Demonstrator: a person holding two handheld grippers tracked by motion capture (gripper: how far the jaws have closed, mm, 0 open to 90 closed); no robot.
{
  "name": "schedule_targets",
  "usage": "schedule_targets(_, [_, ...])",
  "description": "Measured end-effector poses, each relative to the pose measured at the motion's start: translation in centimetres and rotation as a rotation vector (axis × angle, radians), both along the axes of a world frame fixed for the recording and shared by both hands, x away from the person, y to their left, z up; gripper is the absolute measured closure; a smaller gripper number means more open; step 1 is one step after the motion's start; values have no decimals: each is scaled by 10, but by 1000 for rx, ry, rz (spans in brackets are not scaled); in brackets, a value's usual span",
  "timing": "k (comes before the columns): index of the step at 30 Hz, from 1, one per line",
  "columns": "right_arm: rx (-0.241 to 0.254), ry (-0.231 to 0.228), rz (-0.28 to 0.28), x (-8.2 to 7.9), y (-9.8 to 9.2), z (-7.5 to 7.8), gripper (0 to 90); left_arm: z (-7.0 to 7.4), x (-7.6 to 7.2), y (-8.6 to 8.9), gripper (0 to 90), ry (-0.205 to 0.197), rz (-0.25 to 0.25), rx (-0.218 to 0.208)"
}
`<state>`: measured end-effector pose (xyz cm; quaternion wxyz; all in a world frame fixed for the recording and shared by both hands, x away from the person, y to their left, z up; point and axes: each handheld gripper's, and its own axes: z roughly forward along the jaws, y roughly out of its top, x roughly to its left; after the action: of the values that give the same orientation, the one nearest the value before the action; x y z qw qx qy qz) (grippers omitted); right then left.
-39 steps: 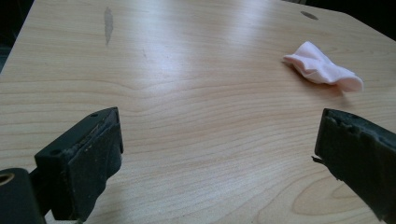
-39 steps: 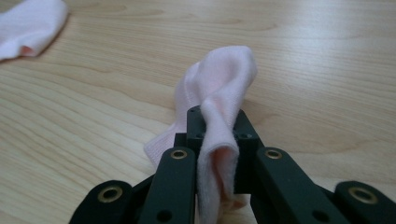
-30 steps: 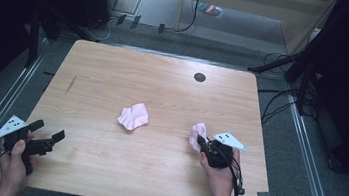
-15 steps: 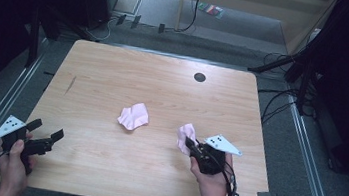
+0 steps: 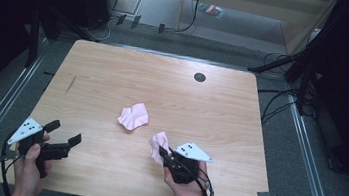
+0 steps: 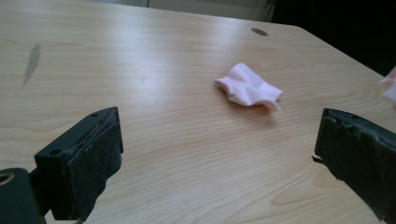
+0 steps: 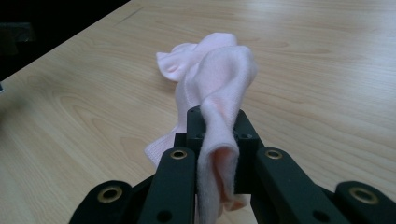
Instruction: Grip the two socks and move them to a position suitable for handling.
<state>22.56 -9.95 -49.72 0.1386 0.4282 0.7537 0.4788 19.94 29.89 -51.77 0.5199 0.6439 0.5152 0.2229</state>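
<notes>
In the right gripper [image 7: 215,135], jaws clamping a pink sock [image 7: 210,79]: soft, light, flopping; left gripper [image 6: 219,154] gaping empty. Grab bunched folds.

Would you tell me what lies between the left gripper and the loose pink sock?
Only bare table separates the left gripper from the pink sock, seen in the left gripper view.

Black tongs [image 5: 161,153], brass rivets, grey three-cornered plates with dots, black trailing cables
</notes>
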Motion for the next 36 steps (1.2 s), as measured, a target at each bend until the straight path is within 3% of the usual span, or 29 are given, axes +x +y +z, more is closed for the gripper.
schedule_targets(11, [-9, 25, 37, -16, 34, -13, 821, 8, -7, -48, 11, -16, -119, 20])
schedule_targets(20, [-35, 41, 44, -22, 54, -28, 821, 5, -8, -54, 11, -18, -129, 19])
schedule_targets(25, [-26, 53, 44, -23, 59, -34, 809, 1, -7, -61, 11, -14, -150, 29])
schedule_targets(27, [-29, 59, 41, -23, 62, -37, 761, 0, -7, -63, 11, -15, -154, 29])
schedule_targets(32, [7, 113, 77, -18, 61, -38, 531, -3, -8, -68, 11, -12, -166, 47])
schedule_targets(35, [17, 114, 81, -19, 56, -33, 494, -4, -8, -67, 11, -7, -163, 44])
schedule_targets(36, [26, 91, 60, -20, 48, -25, 490, -6, -8, -65, 11, -2, -152, 38])
